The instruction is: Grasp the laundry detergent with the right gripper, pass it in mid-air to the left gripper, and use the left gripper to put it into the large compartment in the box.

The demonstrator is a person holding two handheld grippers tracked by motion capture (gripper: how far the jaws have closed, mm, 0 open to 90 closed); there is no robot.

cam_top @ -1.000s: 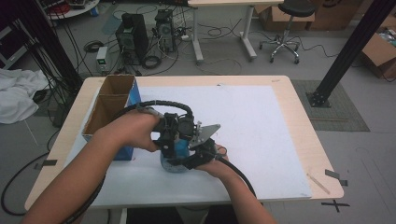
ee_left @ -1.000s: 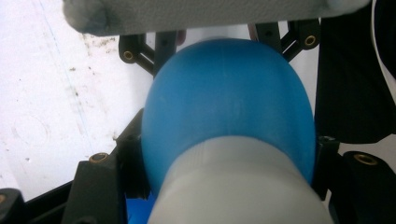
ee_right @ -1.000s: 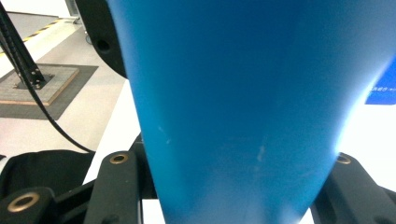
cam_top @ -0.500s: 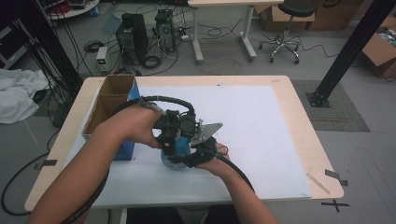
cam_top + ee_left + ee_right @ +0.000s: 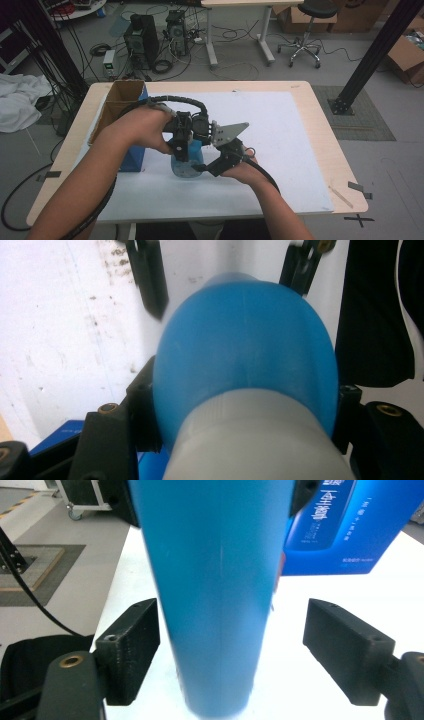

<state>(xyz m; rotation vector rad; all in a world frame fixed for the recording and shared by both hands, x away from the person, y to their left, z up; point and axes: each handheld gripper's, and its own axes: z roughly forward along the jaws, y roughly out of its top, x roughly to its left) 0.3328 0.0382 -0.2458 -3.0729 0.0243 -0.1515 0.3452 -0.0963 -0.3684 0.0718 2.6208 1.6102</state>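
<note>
From the high view I see both of my grippers meeting over a translucent blue plastic bottle (image 5: 186, 164) that stands on the white sheet (image 5: 280, 140) covering the pale wooden table (image 5: 327, 135), just to the right of a blue cardboard box (image 5: 131, 159) with its brown open top facing up. My left gripper (image 5: 183, 145) comes in from the left and sits on the bottle's upper end; in the left gripper view I look down along its black jaws at the rounded blue shoulder (image 5: 245, 347) of the bottle and the whitish cap or neck part (image 5: 255, 440) below it, with the jaws pressed against either side of that upper end, so it is pinching the bottle there. My right gripper (image 5: 220, 160), carrying its grey three-cornered plate (image 5: 227, 132), comes in from the lower right at the bottle's side. In the right gripper view the blue body (image 5: 215, 590) of the bottle rises between its two black jaws, which stand spread: the left jaw is touching or just beside the bottle wall, I cannot tell which, while the right jaw stands clear of it with white sheet showing in the gap. Behind the bottle in that view is the printed blue face of the box (image 5: 332, 525).
</note>
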